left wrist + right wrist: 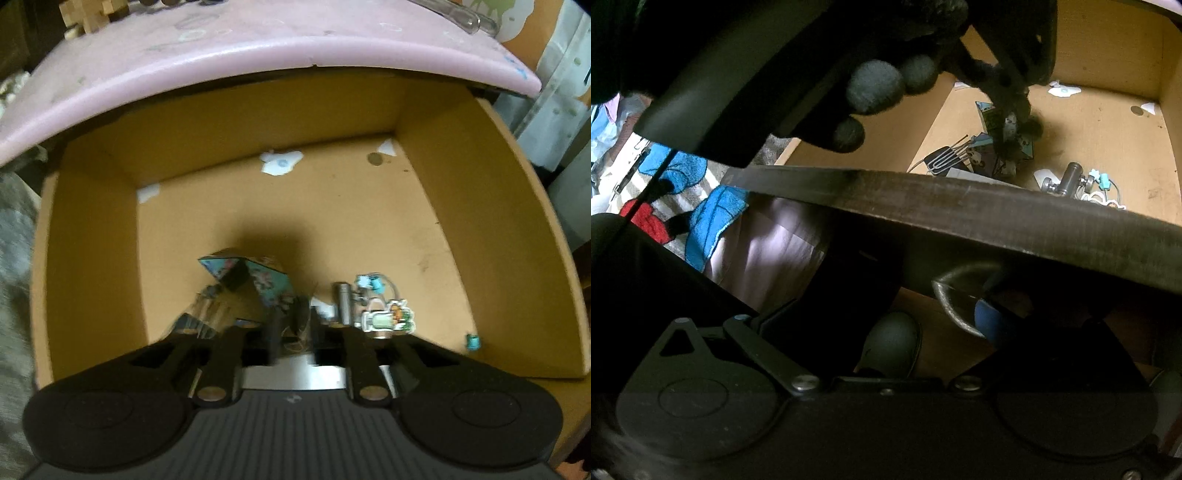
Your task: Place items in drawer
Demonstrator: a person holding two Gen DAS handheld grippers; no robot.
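The open wooden drawer point(436, 206) sits under a pink table top point(258, 48). On its floor lie a teal patterned star-shaped box point(251, 277), a metal cylinder keychain point(345, 302) and a cartoon charm point(388, 317). My left gripper point(295, 321) is low inside the drawer with its fingers close together on a small dark fuzzy item point(301, 314). In the right wrist view the left gripper point(1015, 107) hangs over the star box point(1001, 147). My right gripper point(964, 306) is below the drawer's front edge point(960, 206), at the metal drawer handle point(951, 299); its fingers are in deep shadow.
White paper scraps point(280, 162) and a coin point(375, 158) lie at the drawer's back. A small teal bead point(472, 341) lies at the front right. A wooden puzzle point(88, 14) and a clear tube point(469, 18) sit on the pink top. Blue and red cloth point(701, 206) lies on the floor.
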